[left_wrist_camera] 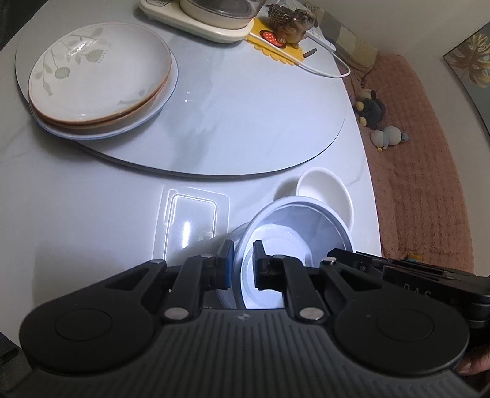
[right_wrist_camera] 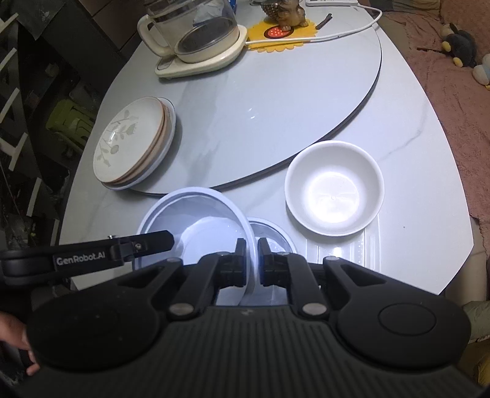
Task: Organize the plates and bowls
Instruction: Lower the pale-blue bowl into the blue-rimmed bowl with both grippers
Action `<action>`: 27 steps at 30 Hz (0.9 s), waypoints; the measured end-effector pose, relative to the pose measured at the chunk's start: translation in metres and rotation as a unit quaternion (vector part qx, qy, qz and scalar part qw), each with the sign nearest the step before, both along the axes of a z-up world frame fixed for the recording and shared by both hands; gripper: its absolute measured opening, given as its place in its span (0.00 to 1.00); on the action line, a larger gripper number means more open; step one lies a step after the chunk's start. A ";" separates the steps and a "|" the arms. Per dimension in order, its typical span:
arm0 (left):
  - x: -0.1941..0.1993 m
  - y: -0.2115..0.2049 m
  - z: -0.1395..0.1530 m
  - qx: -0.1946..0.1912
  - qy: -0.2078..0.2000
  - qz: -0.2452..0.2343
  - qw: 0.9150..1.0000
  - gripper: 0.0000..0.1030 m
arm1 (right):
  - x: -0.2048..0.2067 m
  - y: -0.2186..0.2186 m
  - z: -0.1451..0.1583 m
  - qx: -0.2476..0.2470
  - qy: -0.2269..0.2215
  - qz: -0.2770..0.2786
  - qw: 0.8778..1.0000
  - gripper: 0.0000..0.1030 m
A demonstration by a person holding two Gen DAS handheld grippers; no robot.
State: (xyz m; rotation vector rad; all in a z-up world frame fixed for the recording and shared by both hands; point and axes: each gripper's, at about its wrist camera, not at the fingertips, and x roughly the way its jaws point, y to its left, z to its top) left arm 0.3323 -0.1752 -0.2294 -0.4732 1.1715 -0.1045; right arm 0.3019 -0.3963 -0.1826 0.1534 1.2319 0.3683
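Note:
A pale blue bowl is held tilted above the table near its front edge. My left gripper is shut on the bowl's left rim. My right gripper is shut on its right rim. A second pale bowl sits just beneath it. A white bowl stands on the table to the right. A stack of plates, the top one with a leaf pattern, sits on the round turntable at the left.
A glass kettle on a cream base, a yellow mat with a figurine and a white cable stand at the far side. A pink-covered sofa with soft toys lies right of the table edge.

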 end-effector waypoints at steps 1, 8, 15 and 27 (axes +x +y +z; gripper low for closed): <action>0.000 -0.002 -0.004 0.003 0.004 0.005 1.000 0.13 | 0.002 -0.001 -0.004 0.000 0.002 0.006 1.000 0.11; 0.000 -0.013 -0.022 0.027 0.014 0.036 0.999 0.13 | 0.011 -0.002 -0.030 -0.008 0.018 0.050 0.999 0.12; 0.003 -0.016 -0.030 0.029 0.019 0.048 0.998 0.13 | 0.016 -0.007 -0.040 -0.006 0.020 0.060 0.998 0.12; 0.000 -0.022 -0.036 0.023 0.030 0.067 0.997 0.35 | 0.023 -0.008 -0.044 0.008 0.018 0.092 0.996 0.12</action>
